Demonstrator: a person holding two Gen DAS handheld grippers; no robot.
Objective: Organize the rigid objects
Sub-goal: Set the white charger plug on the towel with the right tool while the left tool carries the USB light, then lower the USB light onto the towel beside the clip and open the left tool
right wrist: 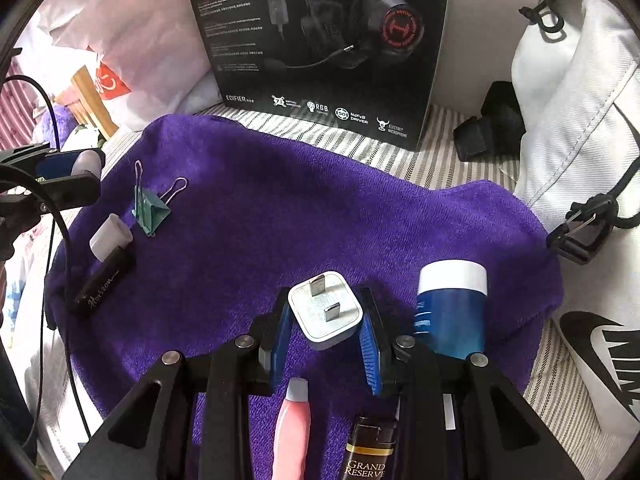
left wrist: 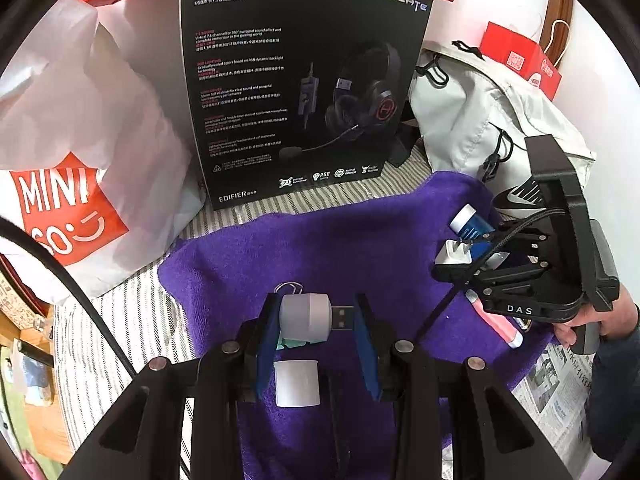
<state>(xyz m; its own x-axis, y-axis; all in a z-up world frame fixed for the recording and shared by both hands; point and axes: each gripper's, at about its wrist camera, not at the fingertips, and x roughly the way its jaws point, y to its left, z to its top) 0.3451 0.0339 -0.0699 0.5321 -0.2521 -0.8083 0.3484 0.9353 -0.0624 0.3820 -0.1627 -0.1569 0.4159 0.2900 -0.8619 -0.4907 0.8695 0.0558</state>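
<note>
My left gripper (left wrist: 316,320) is shut on a small white USB adapter (left wrist: 306,316), its blue pads pressing on both ends, above the purple towel (left wrist: 320,248). Under it lie a green binder clip (right wrist: 150,208) and a black USB stick with a white cap (right wrist: 106,264). My right gripper (right wrist: 326,320) is shut on a white wall plug charger (right wrist: 326,312), prongs facing up. A blue jar with a white lid (right wrist: 452,304) stands just right of it. A pink tube (right wrist: 294,428) and a dark lighter (right wrist: 370,452) lie beneath the right gripper.
A black headset box (left wrist: 304,80) stands upright behind the towel. A white shopping bag (left wrist: 80,120) is at the left, a white drawstring bag (right wrist: 580,120) at the right with a small black object (right wrist: 492,124) beside it. Newspaper (left wrist: 556,396) lies at the right edge.
</note>
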